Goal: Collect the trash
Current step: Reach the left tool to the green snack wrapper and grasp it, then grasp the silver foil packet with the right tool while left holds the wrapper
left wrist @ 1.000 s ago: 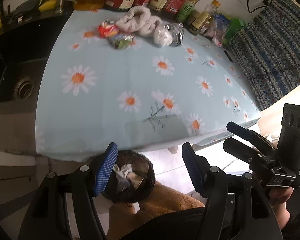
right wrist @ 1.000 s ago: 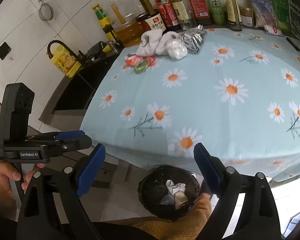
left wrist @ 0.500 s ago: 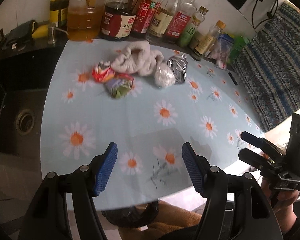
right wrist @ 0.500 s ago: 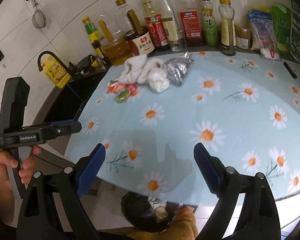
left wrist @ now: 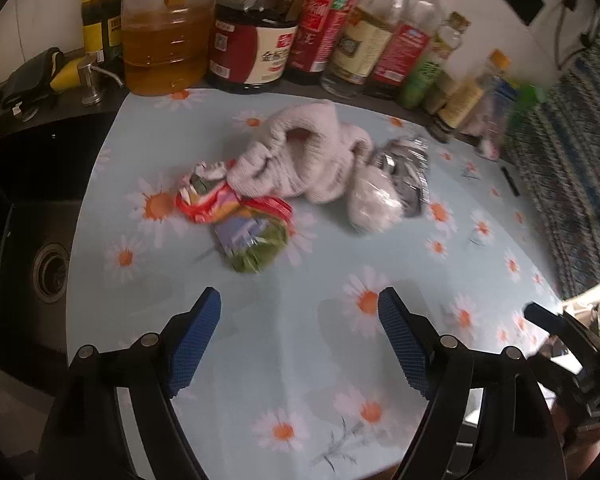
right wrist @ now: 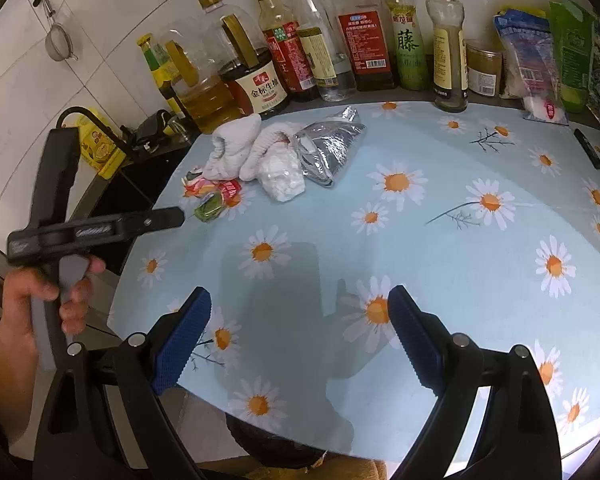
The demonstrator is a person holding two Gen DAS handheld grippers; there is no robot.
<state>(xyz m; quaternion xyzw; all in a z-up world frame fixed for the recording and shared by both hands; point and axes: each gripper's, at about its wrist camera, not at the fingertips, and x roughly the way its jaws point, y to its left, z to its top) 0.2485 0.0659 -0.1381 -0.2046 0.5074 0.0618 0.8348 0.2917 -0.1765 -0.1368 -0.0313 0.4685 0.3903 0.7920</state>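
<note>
Over the daisy-print counter [right wrist: 480, 272] | left tongs [left wrist: 300, 344] opening, empty, aimed at the crumpled wrappers [left wrist: 240, 216] beside the white cloth [left wrist: 300, 160] | right tongs [right wrist: 300, 336] wide, empty | bin [right wrist: 276, 446] waits below the near edge.

Right tool [right wrist: 300, 320] jaws wide and empty over daisy tablecloth [right wrist: 460, 280], crumpled wrappers [right wrist: 210, 196] beyond

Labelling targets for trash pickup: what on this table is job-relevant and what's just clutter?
Job:
red wrapper
green wrapper
tissue wad
silver pouch
bin

Clutter:
white cloth
sauce bottles
black pen
sink
</note>
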